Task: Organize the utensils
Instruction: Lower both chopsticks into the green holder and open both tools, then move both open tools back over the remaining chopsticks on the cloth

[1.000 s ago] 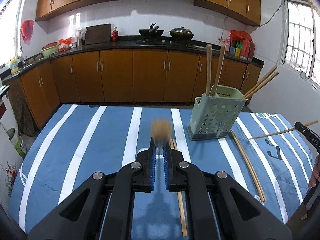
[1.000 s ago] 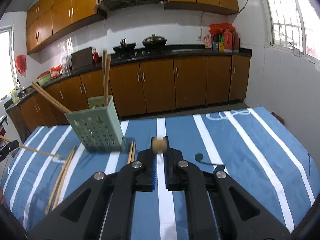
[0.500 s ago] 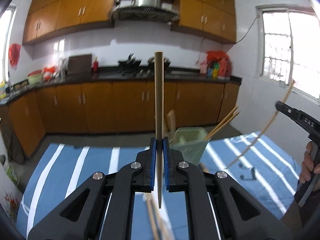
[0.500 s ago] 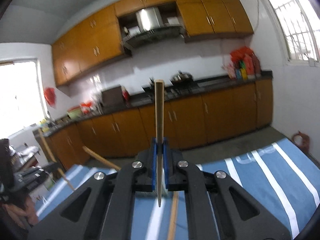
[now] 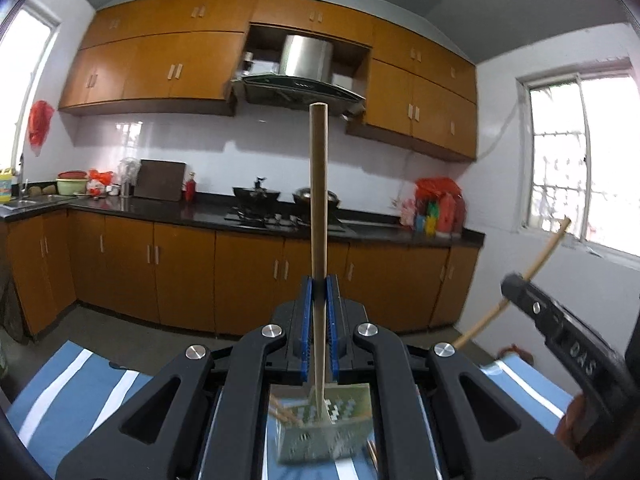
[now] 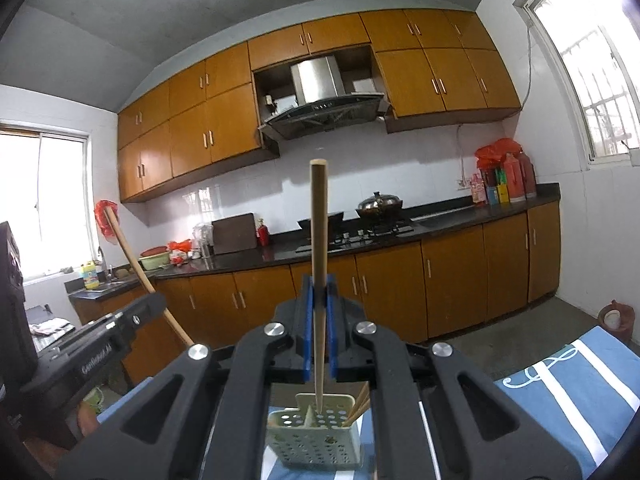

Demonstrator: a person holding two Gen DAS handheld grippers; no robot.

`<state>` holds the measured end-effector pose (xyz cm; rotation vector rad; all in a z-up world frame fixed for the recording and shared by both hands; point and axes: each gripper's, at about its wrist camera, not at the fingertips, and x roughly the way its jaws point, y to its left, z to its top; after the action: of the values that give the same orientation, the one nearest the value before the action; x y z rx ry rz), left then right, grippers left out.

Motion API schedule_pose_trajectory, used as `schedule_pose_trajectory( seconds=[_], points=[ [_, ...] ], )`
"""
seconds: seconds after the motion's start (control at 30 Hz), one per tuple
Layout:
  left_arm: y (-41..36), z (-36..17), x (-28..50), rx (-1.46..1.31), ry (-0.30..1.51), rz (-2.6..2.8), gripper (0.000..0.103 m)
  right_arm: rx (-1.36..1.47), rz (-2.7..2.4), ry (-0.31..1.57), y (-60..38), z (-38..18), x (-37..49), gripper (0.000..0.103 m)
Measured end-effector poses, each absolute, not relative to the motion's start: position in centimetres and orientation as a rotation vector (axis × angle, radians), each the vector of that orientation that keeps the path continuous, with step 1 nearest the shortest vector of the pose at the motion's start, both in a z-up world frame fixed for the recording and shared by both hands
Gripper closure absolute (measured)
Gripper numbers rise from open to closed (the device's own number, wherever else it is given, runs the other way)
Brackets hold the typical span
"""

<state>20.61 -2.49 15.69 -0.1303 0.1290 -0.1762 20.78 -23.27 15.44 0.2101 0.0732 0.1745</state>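
My left gripper (image 5: 319, 280) is shut on a wooden chopstick (image 5: 319, 200) that stands upright, thin tip down over the pale green perforated utensil holder (image 5: 326, 432) below the jaws. My right gripper (image 6: 319, 280) is likewise shut on another upright chopstick (image 6: 319, 240), its tip just above the same holder (image 6: 316, 438), which has other chopsticks (image 6: 358, 406) leaning inside. In the left wrist view the right gripper (image 5: 510, 286) shows at the right with its chopstick (image 5: 548, 246). The left gripper (image 6: 158, 302) and its stick (image 6: 128, 246) show at the left of the right wrist view.
The blue cloth with white stripes (image 6: 568, 384) covers the table under the holder. More chopsticks lie beside the holder (image 5: 374, 454). Behind stand orange kitchen cabinets (image 5: 180, 276), a black counter with a stove and pans (image 5: 280, 204), and windows (image 5: 584, 160).
Both grippers rose from near the table and tilted up toward level. Each chopstick, seen end-on before, now stands upright, and the holder has dropped to the bottom of both views.
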Motion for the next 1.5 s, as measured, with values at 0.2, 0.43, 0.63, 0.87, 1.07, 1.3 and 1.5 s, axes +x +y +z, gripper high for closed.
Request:
schedule_pose_trajectory(
  seconds=[0.2,0.43,0.63,0.87,1.07,1.3,1.5],
  points=[
    [-3.0,13.4,23.7,-0.150,0.140,-0.140,0.096,0.229,0.157,0.143,-23.2,13.2,24.6,0.096],
    [-3.5,11.3,24.7,-0.122,0.212,-0.151,0.096,0.207,0.158,0.204,-22.2,10.9,26.4,0.096],
    [-3.5,11.0,24.6,-0.110,0.260,-0.173,0.095,0.211,0.164,0.243,-21.9,9.8,26.5,0.090],
    [-3.4,12.1,23.9,-0.116,0.249,-0.167,0.083,0.212,0.162,0.214,-22.3,10.8,24.9,0.085],
    [-1.9,13.7,21.5,-0.145,0.222,-0.167,0.081,0.212,0.152,0.189,-23.6,11.5,21.8,0.085],
    [1.8,12.4,16.9,-0.125,0.267,-0.120,0.069,0.166,0.092,0.261,-25.9,8.1,17.4,0.077],
    [5.7,4.8,15.5,-0.066,0.495,-0.021,0.069,0.160,0.052,0.553,-27.2,0.1,18.1,0.077]
  ],
)
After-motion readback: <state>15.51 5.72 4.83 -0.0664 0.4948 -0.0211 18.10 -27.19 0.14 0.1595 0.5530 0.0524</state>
